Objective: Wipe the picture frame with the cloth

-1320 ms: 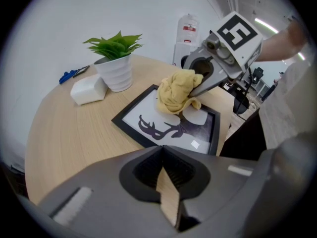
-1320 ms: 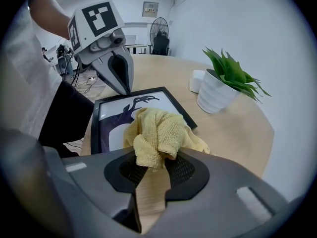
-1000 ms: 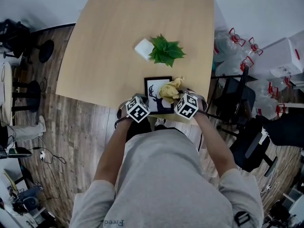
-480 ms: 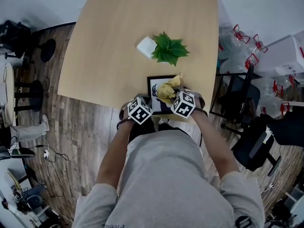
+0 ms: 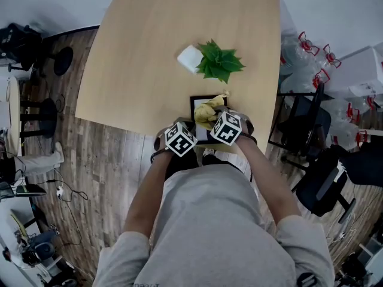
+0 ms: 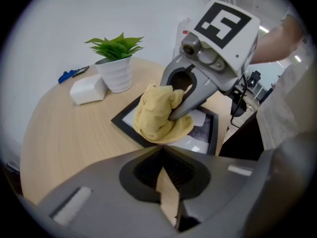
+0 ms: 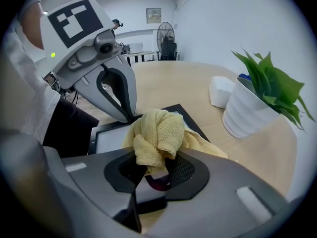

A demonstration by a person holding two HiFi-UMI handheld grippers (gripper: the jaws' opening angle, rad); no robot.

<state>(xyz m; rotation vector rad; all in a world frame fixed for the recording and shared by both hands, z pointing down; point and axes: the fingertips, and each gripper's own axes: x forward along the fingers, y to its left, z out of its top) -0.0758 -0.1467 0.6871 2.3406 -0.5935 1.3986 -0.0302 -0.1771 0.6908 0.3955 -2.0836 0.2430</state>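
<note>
Cloth point(image 7: 156, 133) pinched by right gripper point(image 7: 151, 175) rests on picture frame point(image 7: 106, 138); left gripper point(image 6: 165, 181) seems clamped closed.

- A light wooden table point(image 5: 137, 58) fills the middle of the head view, rounded corners and all.
- Beneath it runs a grey-brown wood-plank floor point(image 5: 114, 178), with loose cables point(image 5: 60, 193) trailing at the left.
- A black chair point(image 5: 299, 124) sits tight against the table's right edge.
- Round black stand bases point(image 5: 58, 64) are on the floor, left.
- Plain white wall point(image 7: 213, 24) beyond, and a standing fan point(image 7: 167, 33) by it.
</note>
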